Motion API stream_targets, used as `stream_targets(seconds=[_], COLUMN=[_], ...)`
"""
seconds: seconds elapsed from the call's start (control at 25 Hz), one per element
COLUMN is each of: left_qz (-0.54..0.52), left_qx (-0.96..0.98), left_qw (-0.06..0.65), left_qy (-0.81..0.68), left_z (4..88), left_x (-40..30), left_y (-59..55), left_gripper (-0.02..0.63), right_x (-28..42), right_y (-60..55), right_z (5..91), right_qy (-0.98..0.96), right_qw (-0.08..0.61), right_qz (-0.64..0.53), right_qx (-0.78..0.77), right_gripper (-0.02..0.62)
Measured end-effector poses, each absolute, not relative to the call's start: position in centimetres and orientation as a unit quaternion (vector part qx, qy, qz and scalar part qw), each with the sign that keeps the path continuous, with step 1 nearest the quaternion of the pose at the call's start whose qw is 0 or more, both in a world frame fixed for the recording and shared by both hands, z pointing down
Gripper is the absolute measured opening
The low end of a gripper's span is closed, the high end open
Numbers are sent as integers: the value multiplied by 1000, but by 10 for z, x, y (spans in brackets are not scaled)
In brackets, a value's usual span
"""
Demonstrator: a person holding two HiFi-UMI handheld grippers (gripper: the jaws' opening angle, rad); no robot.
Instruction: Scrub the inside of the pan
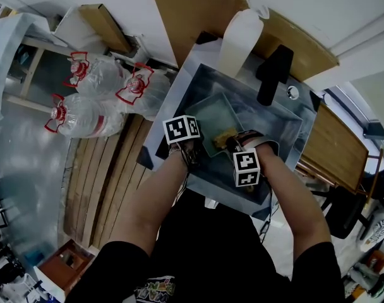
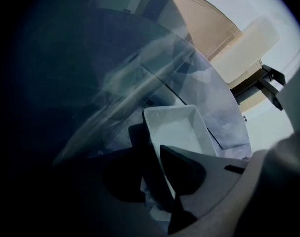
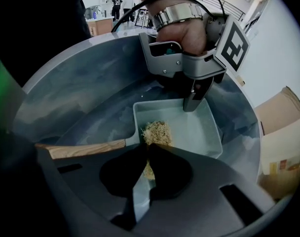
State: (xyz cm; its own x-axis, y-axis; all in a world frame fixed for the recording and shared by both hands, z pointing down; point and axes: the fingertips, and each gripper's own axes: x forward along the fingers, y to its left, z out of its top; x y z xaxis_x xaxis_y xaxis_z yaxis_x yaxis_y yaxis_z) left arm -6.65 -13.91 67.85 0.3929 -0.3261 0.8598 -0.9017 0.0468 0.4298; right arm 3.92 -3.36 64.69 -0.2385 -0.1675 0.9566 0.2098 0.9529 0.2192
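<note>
Pan: a pale grey-green rectangular pan (image 1: 216, 115) (image 2: 177, 127) (image 3: 194, 132) with a light wooden handle (image 3: 81, 148) lies inside the sink, at the centre of the head view; in the right gripper view the handle points to the left edge.
Sink: a grey stainless steel sink (image 1: 287, 122) (image 2: 214, 107) (image 3: 91, 93) surrounds the pan on all sides.
Left gripper: the left gripper (image 1: 193, 153) (image 2: 160, 181) (image 3: 194, 100) sits at the pan's side opposite the right gripper. Its jaws are drawn narrow on the pan's thin wall, one jaw inside and one outside.
Right gripper: the right gripper (image 1: 233, 145) (image 3: 147, 154) reaches into the pan from the lower right of the head view. Its jaws are pressed together on a tan fibrous scrubber (image 1: 226, 136) (image 3: 156, 132).
Scrubber: the free end sticks out past the jaw tips and rests on the pan's floor, close to the corner beside the handle.
Wrist: a silver metal watch (image 3: 177, 13) is on the wrist above the left gripper.
Faucet: a black faucet (image 1: 274, 74) hangs over the sink's far side, upper right of centre.
Container: a white plastic container (image 1: 239, 40) (image 2: 248, 48) stands behind the sink, left of the faucet.
Bottles: large clear water bottles with red handles (image 1: 84, 115) lie on the floor in the left of the head view.
</note>
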Motion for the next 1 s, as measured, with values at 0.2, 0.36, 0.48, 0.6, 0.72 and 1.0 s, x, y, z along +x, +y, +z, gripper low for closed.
stream_targets(seconds=[0.2, 0.36, 0.48, 0.6, 0.72, 1.0], left_qz=[267, 267, 267, 266, 267, 269], left_qx=[637, 636, 637, 637, 636, 634], left_qw=[540, 540, 539, 539, 540, 541], left_qy=[-482, -483, -483, -482, -482, -482], left_z=[678, 678, 679, 679, 679, 679], left_x=[-67, -67, -66, -66, -66, -67], left_y=[-138, -139, -139, -139, -139, -137], left_gripper=[97, 97, 97, 97, 97, 97], right_x=[43, 45, 46, 45, 44, 34], right_y=[-25, -24, -24, -25, -25, -64], right_z=[645, 644, 644, 644, 644, 630], right_qy=[-768, -767, -768, -768, -768, -784], right_qw=[620, 621, 620, 620, 621, 592], right_qz=[-158, -159, -157, -155, -154, -177], right_qx=[-24, -26, -25, -27, -34, 52], right_gripper=[28, 28, 28, 28, 28, 28])
